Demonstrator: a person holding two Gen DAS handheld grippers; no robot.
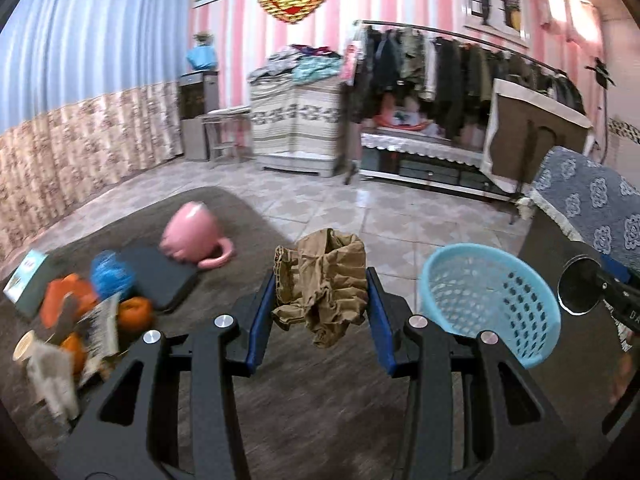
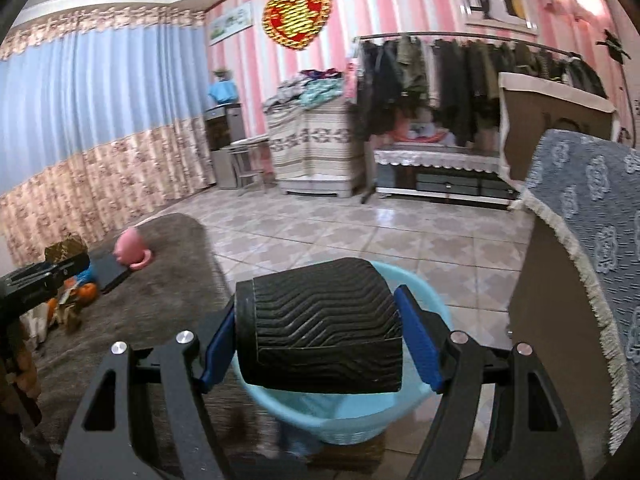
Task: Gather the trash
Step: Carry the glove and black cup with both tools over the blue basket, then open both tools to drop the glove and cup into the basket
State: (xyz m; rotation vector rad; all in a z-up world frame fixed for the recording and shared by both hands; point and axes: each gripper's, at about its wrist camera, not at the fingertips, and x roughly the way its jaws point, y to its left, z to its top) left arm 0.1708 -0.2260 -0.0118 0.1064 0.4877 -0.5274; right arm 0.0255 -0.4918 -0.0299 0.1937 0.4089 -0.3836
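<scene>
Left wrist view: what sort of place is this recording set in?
Most likely a lived-in room of a home, part bedroom, part storage. A clothes rail hung full of garments stands by the pink striped wall, long curtains cover one side, and a grey rug lies on the tiled floor.

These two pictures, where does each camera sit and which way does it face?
Left wrist: on the left gripper, looking along its fingers at the crumpled brown paper it holds; right gripper at the edge.
Right wrist: on the right gripper, holding a black ribbed piece over the blue basket.
Both show basket, pink mug, rug.
</scene>
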